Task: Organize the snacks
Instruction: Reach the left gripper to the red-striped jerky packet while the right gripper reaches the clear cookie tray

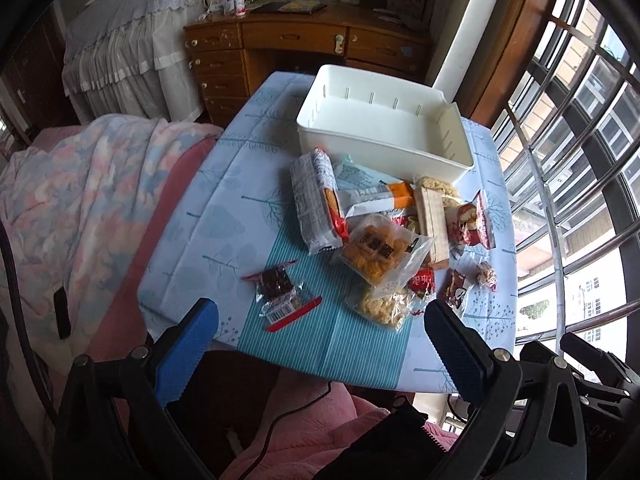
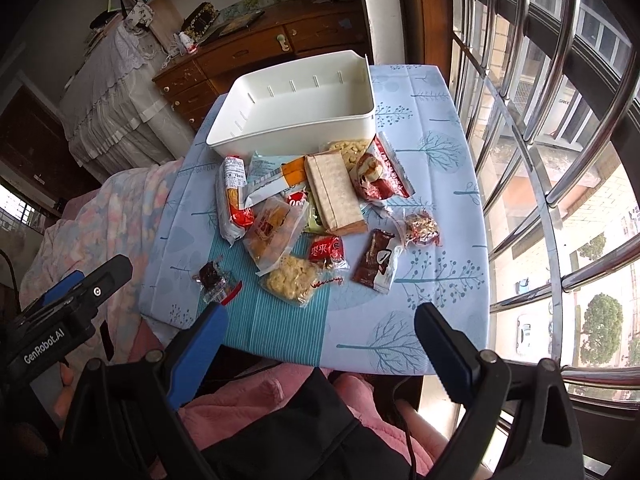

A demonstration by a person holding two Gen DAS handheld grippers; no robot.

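Observation:
An empty white plastic bin (image 1: 384, 120) (image 2: 296, 108) stands at the far end of a small table. Several snack packets lie heaped in front of it: a long cracker pack (image 1: 316, 200) (image 2: 234, 200), a wafer pack (image 1: 432, 220) (image 2: 334, 194), a clear bag of orange puffs (image 1: 380, 252) (image 2: 274, 232), a brown chocolate packet (image 2: 378, 262). A small dark sweet (image 1: 276, 284) (image 2: 212, 274) lies apart, nearest me. My left gripper (image 1: 320, 326) hangs open over the near table edge, holding nothing. My right gripper (image 2: 322, 328) is open too, a little to the right.
The table (image 1: 224, 216) (image 2: 436, 304) has a light blue leaf-print cloth. A bed with a pastel quilt (image 1: 80, 200) lies left. A wooden desk (image 1: 304, 44) stands behind. Window bars (image 2: 560, 160) run along the right. Pink fabric (image 2: 256, 400) and cables lie below the grippers.

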